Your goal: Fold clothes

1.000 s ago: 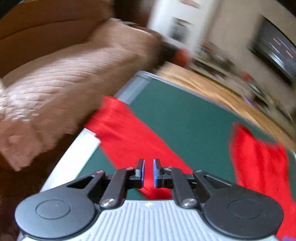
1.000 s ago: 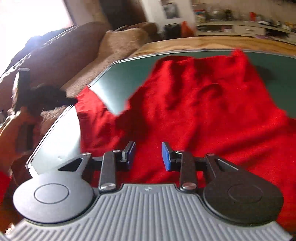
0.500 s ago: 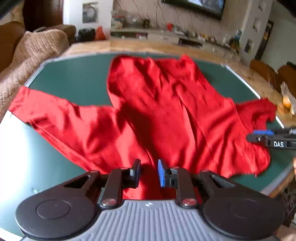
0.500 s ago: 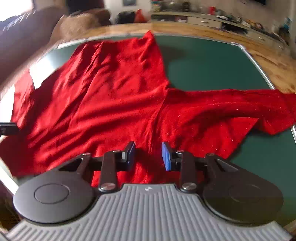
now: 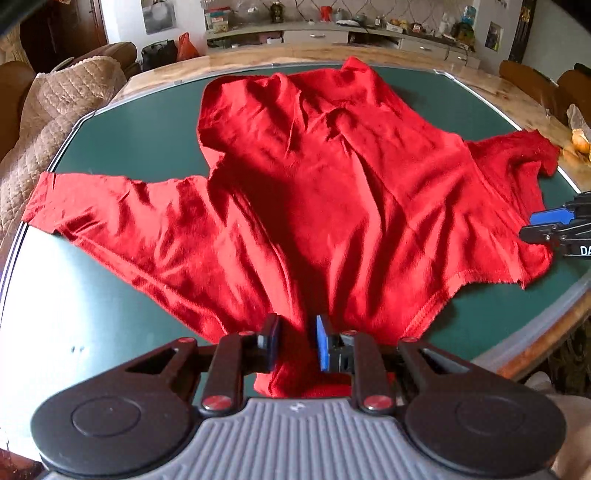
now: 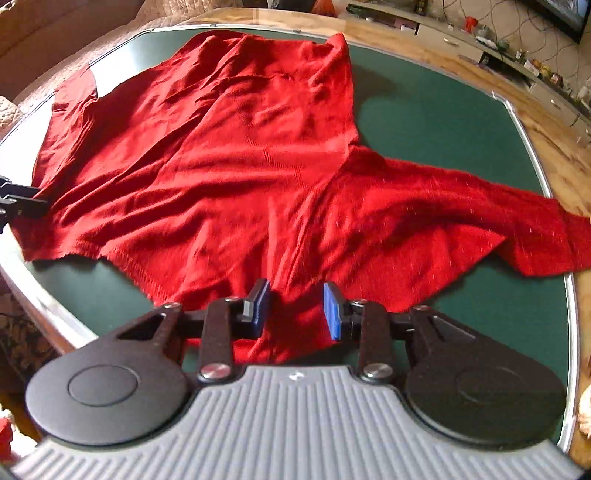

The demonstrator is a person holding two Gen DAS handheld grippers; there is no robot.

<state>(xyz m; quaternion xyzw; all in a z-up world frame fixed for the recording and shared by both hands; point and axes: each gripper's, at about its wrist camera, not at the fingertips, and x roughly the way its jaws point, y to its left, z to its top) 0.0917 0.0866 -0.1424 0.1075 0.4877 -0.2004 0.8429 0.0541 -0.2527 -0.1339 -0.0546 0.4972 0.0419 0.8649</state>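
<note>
A red long-sleeved top (image 5: 332, 184) lies spread and wrinkled on the green table (image 5: 129, 140). One sleeve reaches to the left edge and the other is crumpled at the right. My left gripper (image 5: 297, 343) hovers over the near hem, where the folds bunch together. Its jaws stand a little apart, with cloth showing in the gap but not pinched. In the right wrist view the top (image 6: 240, 166) fills the table (image 6: 443, 110). My right gripper (image 6: 295, 310) is open above the near edge of the cloth. The left gripper (image 6: 18, 203) shows at the left edge there, and the right gripper (image 5: 554, 229) at the right edge of the left wrist view.
A sofa under a beige quilted cover (image 5: 55, 110) stands close to the table's left side. A low shelf with small items (image 5: 332, 33) runs along the back wall. Brown chairs (image 5: 535, 81) are at the far right. A wooden rim (image 6: 554, 147) borders the table.
The left gripper swung from the sofa-side sleeve to the near hem and its jaws widened. The right gripper moved to the right along the near edge, with its jaws unchanged.
</note>
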